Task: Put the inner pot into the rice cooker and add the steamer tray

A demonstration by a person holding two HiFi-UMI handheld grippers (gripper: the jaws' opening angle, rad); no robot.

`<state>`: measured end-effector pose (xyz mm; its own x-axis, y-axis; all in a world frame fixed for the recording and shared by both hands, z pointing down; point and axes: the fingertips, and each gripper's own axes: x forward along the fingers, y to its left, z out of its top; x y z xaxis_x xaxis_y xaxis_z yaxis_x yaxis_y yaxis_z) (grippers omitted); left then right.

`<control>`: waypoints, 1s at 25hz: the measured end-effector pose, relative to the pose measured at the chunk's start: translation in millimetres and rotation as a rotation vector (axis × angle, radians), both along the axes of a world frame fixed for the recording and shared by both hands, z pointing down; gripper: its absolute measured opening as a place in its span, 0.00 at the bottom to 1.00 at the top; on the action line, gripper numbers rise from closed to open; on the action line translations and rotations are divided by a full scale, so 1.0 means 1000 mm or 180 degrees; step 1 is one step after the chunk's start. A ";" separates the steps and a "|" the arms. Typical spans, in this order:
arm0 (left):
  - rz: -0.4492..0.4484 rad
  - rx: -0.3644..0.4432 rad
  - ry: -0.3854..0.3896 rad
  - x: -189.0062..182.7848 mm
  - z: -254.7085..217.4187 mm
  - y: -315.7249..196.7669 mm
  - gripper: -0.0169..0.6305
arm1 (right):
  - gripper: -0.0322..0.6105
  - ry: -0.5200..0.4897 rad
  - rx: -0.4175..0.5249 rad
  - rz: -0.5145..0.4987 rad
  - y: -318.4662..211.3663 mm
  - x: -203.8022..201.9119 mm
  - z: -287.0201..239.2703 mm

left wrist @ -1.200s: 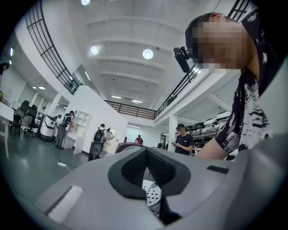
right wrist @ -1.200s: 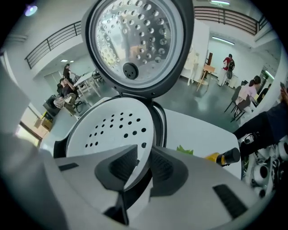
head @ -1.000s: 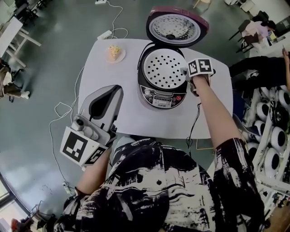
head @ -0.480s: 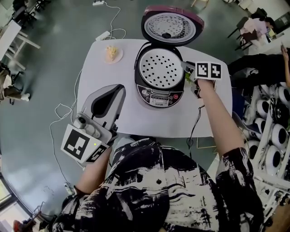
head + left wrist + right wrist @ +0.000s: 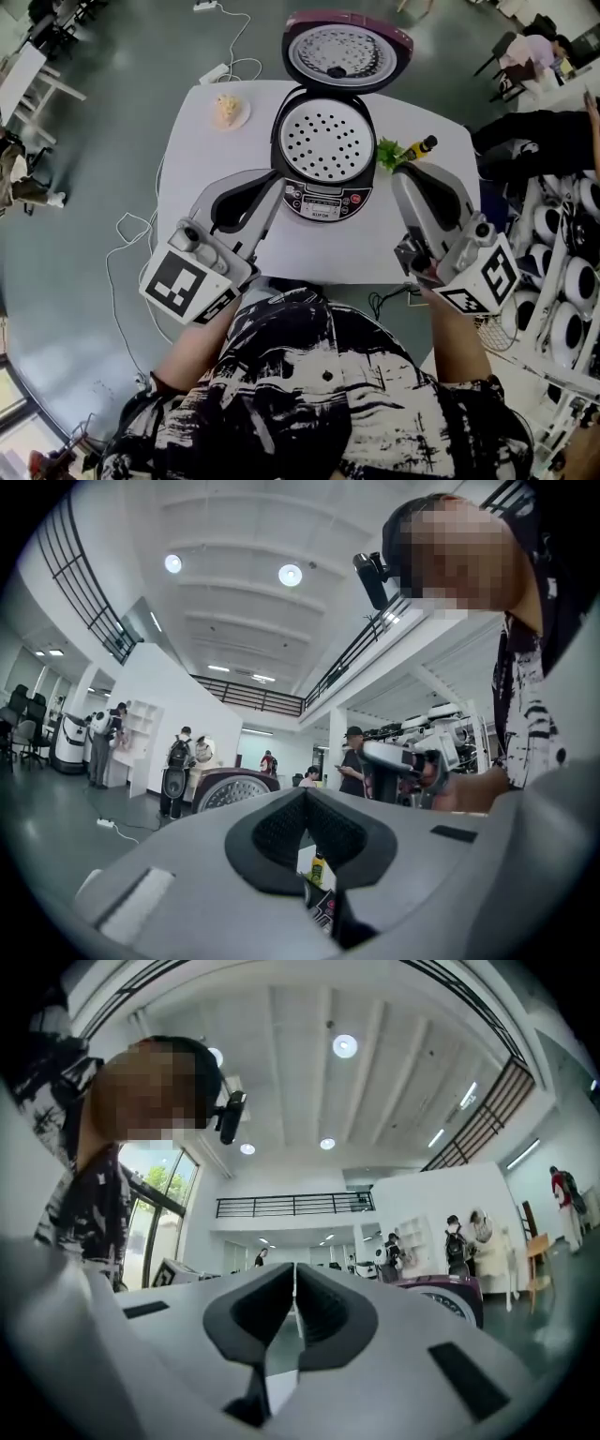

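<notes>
Head view: the rice cooker (image 5: pixel 322 199) stands at the upper middle of the frame on the white table (image 5: pixel 206 159), its lid (image 5: pixel 348 49) swung open toward the top of the frame. The perforated steamer tray (image 5: pixel 323 141) lies flat in the cooker's mouth and looks level. It fills the opening, so I cannot see the inner pot. Since the tray sits down inside the rim, I judge the pot is already in place under it.

My left gripper (image 5: pixel 268 184) sits at the lower left of the frame with its tip just beside the cooker's front. My right gripper (image 5: pixel 405 180) is at the lower right, its tip near the greens (image 5: pixel 390 152) and the bottle (image 5: pixel 419 146) that lie to the right of the cooker. A plate of food (image 5: pixel 230 111) sits at the table's upper left, well apart from everything else.

In each gripper view the jaws are pressed together with nothing between them, both on the left gripper (image 5: pixel 302 794) and on the right gripper (image 5: pixel 294 1269).

As I read it, both steps are done. The lid is open, but the task does not ask me to close it.
</notes>
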<state>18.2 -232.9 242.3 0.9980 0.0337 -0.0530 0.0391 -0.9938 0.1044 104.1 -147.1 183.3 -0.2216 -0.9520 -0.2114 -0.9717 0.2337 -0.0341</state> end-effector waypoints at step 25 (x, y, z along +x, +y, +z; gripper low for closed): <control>0.0204 0.0005 -0.0203 0.025 0.018 0.030 0.03 | 0.04 0.0171 -0.0496 0.0396 0.004 -0.025 0.084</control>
